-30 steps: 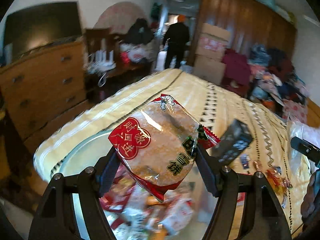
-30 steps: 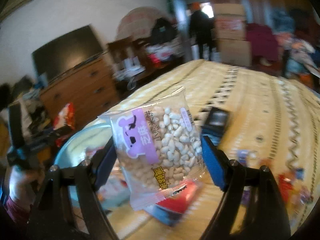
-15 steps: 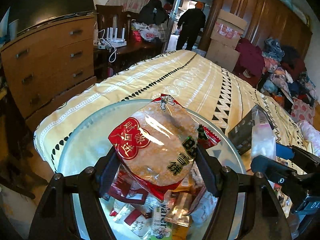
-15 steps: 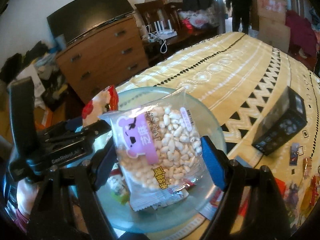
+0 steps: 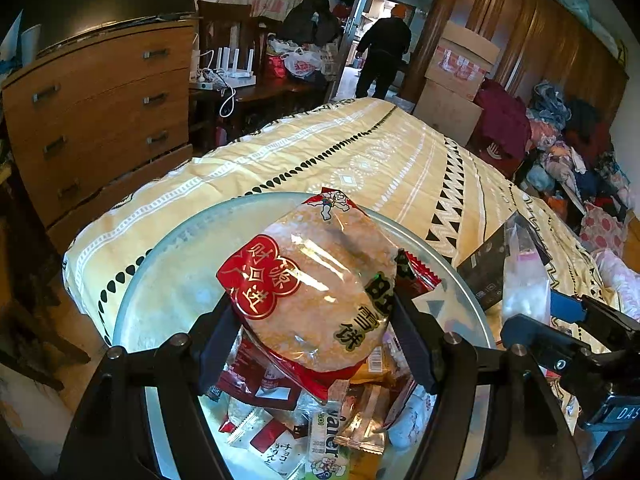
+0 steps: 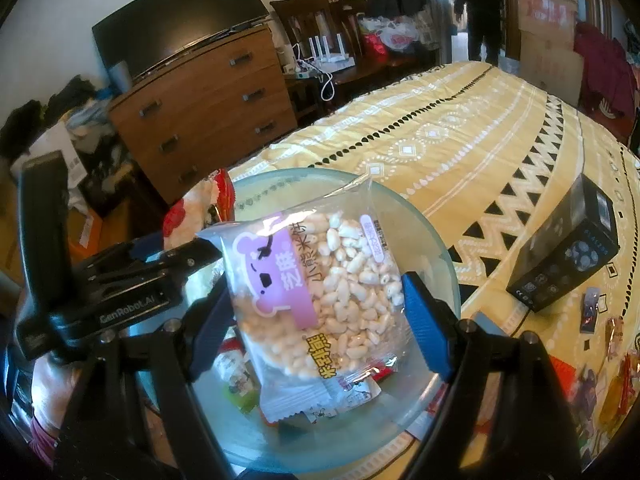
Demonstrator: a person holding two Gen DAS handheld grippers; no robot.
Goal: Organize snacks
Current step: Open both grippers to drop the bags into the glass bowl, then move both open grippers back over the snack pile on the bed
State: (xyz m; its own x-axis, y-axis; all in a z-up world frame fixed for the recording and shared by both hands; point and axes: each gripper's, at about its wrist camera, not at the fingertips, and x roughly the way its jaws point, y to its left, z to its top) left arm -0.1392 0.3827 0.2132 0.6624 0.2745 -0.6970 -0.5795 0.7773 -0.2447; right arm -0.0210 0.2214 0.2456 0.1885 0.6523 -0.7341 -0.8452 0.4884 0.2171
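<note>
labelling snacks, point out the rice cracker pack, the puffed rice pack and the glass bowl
rice cracker pack [image 5: 320, 296], left wrist view, middle of wrapper
puffed rice pack [image 6: 320, 292], right wrist view, middle of wrapper
glass bowl [image 6: 436, 248], right wrist view, rim

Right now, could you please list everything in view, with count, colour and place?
Rice cracker packet: one, red and clear, held in left claw.
Puffed rice cake packet: one, purple and clear, held in right claw.
Glass bowl: one, pale green, on bed, holding assorted snack packets.
Black box: one, on bedspread right of bowl.
Bedspread: one, yellow patterned.
Dresser: one, brown, left of bed.
Person: one, dark clothes, in doorway.
Left claw: black.
Right claw: blue pads.
</note>
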